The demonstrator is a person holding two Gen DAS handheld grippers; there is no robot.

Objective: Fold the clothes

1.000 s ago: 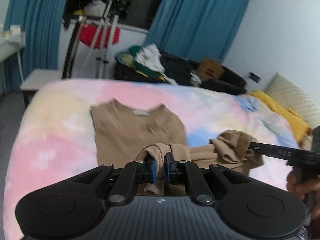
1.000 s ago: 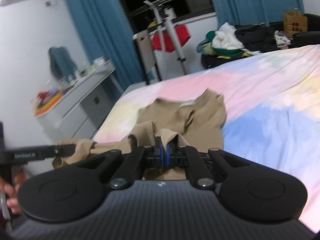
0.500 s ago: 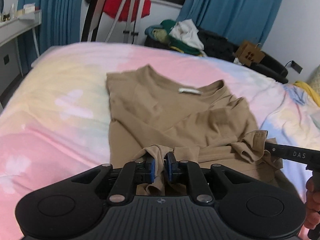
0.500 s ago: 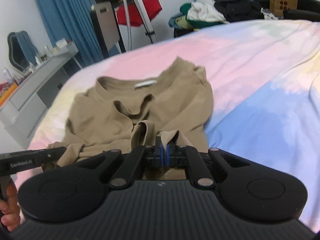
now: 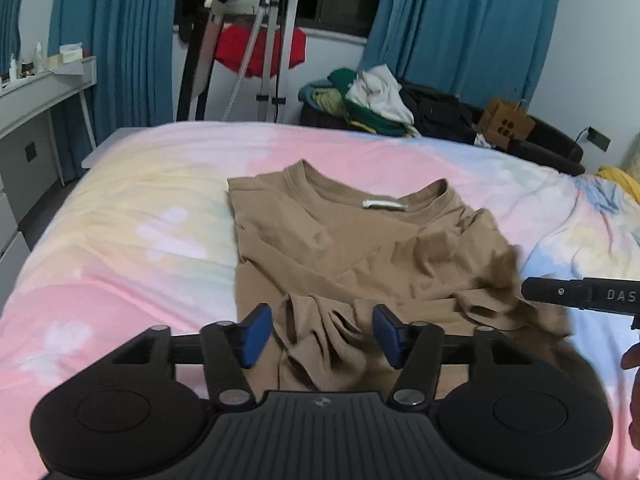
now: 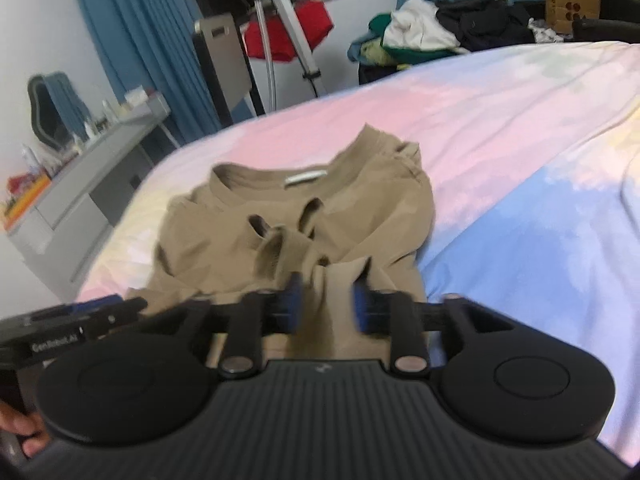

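A tan T-shirt lies on the pastel bed, collar and white label at the far end, its lower hem folded up over the body. My left gripper hangs low over the bunched hem, its jaws opening; cloth lies between the blue pads, which do not press on it. In the right wrist view the same T-shirt shows. The right gripper is blurred, its jaws also opening, with a fold of hem loose between them. Each gripper shows at the other view's edge: right gripper, left gripper.
Behind the bed a dark sofa holds a clothes pile and a paper bag. A drying rack with a red garment stands by the blue curtains. A grey desk runs along the left. A hand grips the left gripper's handle.
Both grippers came down toward the bed with the hem, laying it on the shirt's body. Both then went from shut on the cloth to open, letting it go.
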